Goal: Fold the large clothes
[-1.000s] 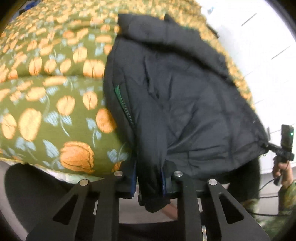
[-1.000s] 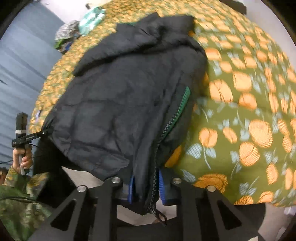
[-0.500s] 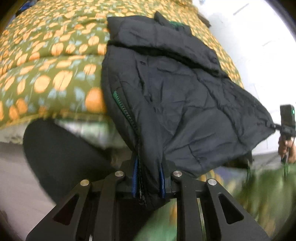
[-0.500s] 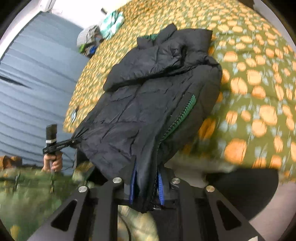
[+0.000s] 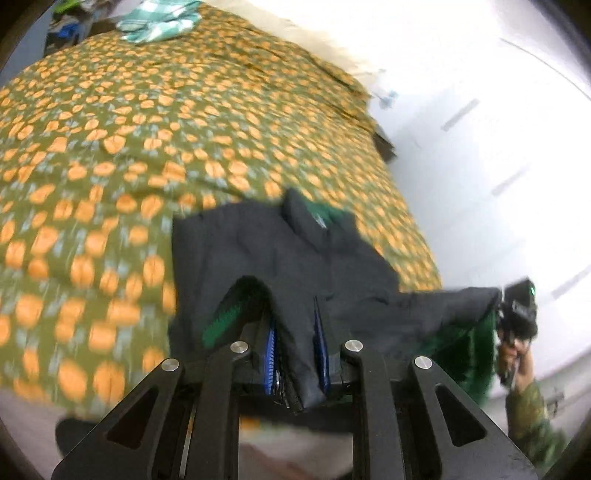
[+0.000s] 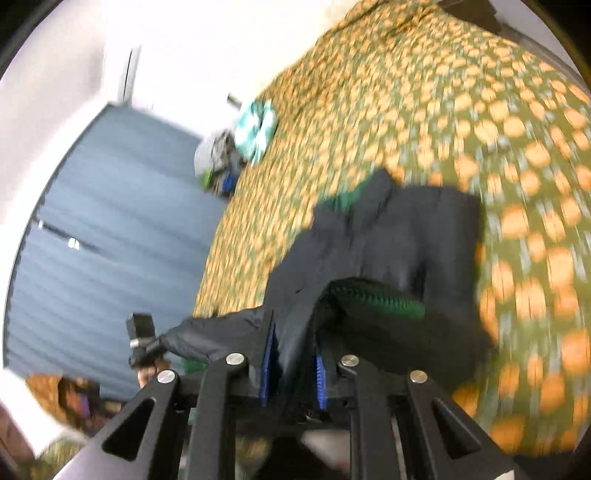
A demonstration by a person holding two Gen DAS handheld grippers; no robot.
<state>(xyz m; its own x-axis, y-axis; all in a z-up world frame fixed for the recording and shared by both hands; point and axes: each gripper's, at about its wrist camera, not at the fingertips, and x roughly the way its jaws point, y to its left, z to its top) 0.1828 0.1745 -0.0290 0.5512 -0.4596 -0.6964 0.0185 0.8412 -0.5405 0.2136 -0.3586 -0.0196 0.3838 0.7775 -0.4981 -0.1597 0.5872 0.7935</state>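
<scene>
Fingers on both grippers are pinched nearly closed on the near hem of the jacket (image 5: 280, 258). The left gripper (image 5: 295, 354) has a fold of black cloth between its blue pads, and the right gripper (image 6: 291, 365) nips the other hem corner the same way, beside the zip (image 6: 373, 295).

The jacket's collar end lies on the bed (image 5: 147, 129), with the flowered cover under it. The near hem is lifted off and stretched between the two grippers, so its green lining shows underneath.

Both bites look shallow to me, close to the edge of slippery padded cloth. A quick swing toward the far side could pull a corner out, and then half the jacket would drop and the fold would land crooked. If one hand runs ahead of the other, the hem would twist and the sides would not line up. The collar end is loose on the cover, so dragging instead of lifting would likely bunch it toward the far clothes pile (image 5: 155, 18).
</scene>
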